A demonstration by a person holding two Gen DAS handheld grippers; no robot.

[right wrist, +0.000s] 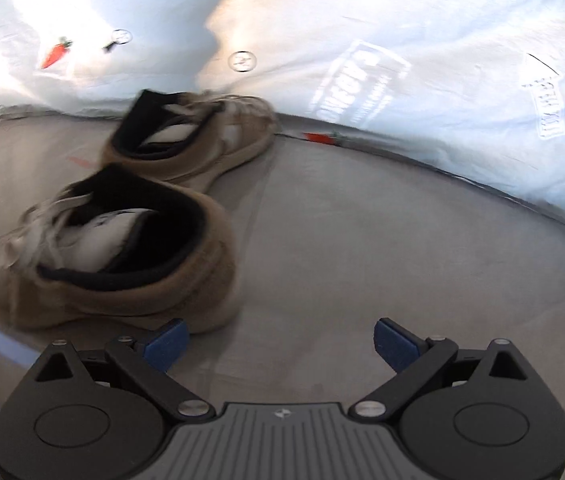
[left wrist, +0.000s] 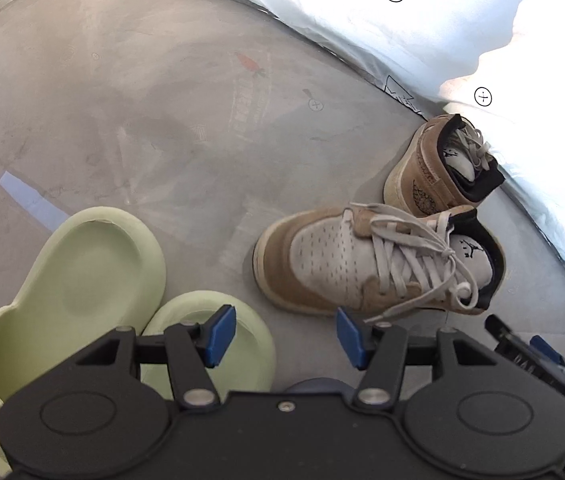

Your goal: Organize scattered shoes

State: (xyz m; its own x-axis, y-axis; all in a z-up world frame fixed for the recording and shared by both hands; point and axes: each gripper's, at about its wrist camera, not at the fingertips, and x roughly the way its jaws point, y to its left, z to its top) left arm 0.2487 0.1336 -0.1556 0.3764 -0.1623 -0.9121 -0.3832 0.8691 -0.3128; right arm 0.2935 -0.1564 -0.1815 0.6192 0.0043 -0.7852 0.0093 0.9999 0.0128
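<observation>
Both claws, left gripper [left wrist: 286,336] and right gripper [right wrist: 280,344], are held apart and empty; tan sneakers [left wrist: 366,264] lie unaligned at two o'clock, green slippers [left wrist: 82,280] paired at nine, presumably already sorted.

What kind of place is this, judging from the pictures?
Probably a makeshift recording area: a bare grey floor, a white printed plastic sheet hung as a wall, and sneakers beside green slippers.
</observation>
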